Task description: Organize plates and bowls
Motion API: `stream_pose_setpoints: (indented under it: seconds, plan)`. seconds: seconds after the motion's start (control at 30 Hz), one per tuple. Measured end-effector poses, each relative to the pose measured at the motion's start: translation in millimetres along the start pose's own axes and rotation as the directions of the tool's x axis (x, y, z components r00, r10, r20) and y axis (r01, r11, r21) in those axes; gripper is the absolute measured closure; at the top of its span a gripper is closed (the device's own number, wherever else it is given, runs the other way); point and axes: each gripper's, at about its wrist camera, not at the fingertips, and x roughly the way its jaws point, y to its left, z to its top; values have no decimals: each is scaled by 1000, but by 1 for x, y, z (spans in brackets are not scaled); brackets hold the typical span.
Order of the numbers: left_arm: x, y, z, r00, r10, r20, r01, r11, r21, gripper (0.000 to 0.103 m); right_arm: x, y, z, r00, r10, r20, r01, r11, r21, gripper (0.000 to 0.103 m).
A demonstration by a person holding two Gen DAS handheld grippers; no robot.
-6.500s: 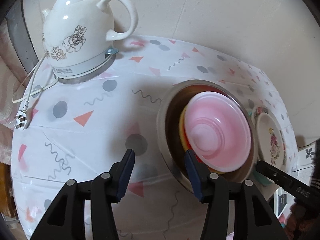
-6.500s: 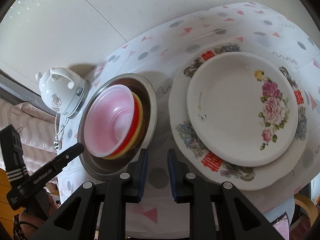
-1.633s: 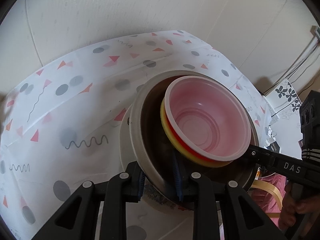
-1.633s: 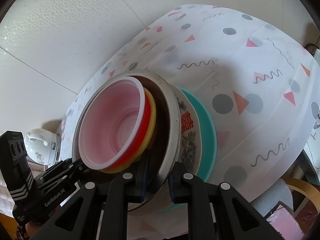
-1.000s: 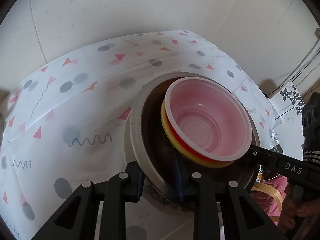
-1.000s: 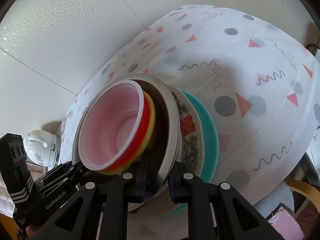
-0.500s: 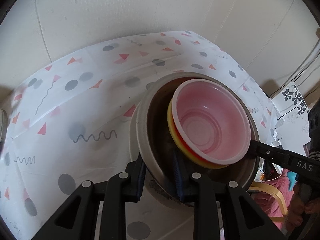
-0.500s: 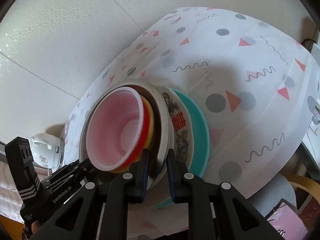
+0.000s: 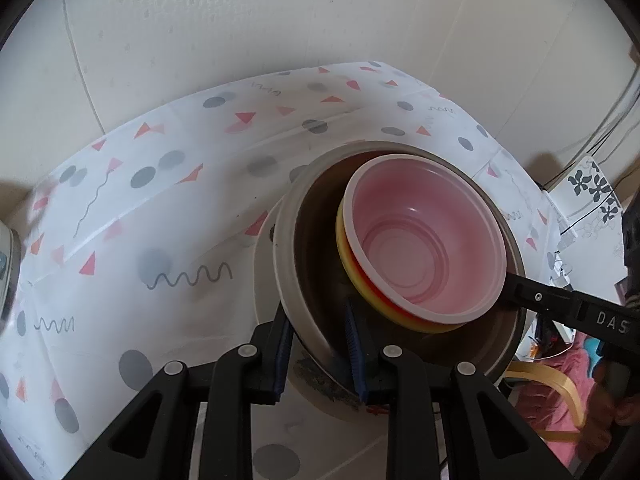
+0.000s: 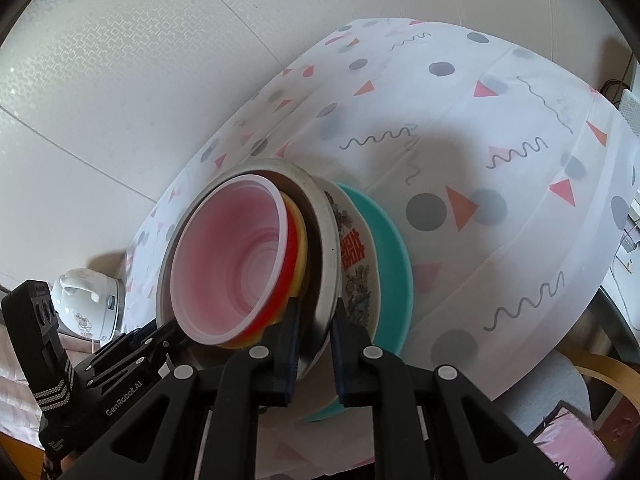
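Observation:
A steel bowl (image 9: 296, 248) (image 10: 326, 236) holds nested plastic bowls: a pink bowl (image 9: 424, 236) (image 10: 232, 256) over red and yellow ones. My left gripper (image 9: 318, 348) is shut on the steel bowl's near rim. My right gripper (image 10: 314, 336) is shut on the opposite rim. Under the steel bowl are a floral plate (image 10: 356, 260) and a teal plate (image 10: 390, 256). Whether the bowl rests on them or hangs just above cannot be told.
The table has a white patterned cloth (image 9: 160, 216) (image 10: 500, 152). A white kettle (image 10: 86, 300) stands at the far left by the wall. A wooden chair (image 9: 560, 396) is beyond the table edge.
Over the last second the steel bowl with its nested bowls has shifted slightly above the plate stack, held in both grippers. 6.5 s ago both grippers held nothing and the bowl sat beside the plates.

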Motion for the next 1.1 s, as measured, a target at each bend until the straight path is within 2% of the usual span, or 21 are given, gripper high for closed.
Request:
stream_pose_setpoints:
  seconds: [0.1,0.17,0.23,0.3,0.4,0.47,0.53,0.67,0.93,1.1]
  plan:
    - [-4,0,-1,1000,3,2,-3,1000,-1,77,-4,0,-3,1000,1,11,-1,1000,-3,87]
    - [-9,0,-4,1000,0,9,0,1000,-2,75,-8,0,-4,1000,-8,24,8,1000,-6,81]
    - [-14,0,-6,1000,4,19,-3,1000,-3,59,-12,0,-5,999,-21,40,21,1000,-13,79]
    - [-20,1,-8,999,8,35,-8,1000,-7,53,-16,1,-6,998,-36,57,37,999,-20,77]
    - [-27,3,-10,999,10,43,-10,1000,-12,52,-20,5,-8,996,-58,73,61,997,-40,73]
    - [-31,5,-11,999,20,44,-19,1000,-17,46,-23,7,-11,994,-70,83,74,996,-46,73]
    - [-36,8,-14,998,21,51,-20,999,-29,35,-25,10,-14,993,-75,93,80,995,-57,72]
    - [-46,13,-20,998,22,63,-20,999,-38,34,-30,19,-23,989,-95,114,107,989,-99,70]
    - [-71,18,-33,993,3,120,4,998,-60,18,-39,44,-45,980,-110,164,143,969,-201,67]
    - [-84,15,-41,987,68,147,-65,998,-25,13,-43,61,-64,972,-125,200,180,941,-287,65]
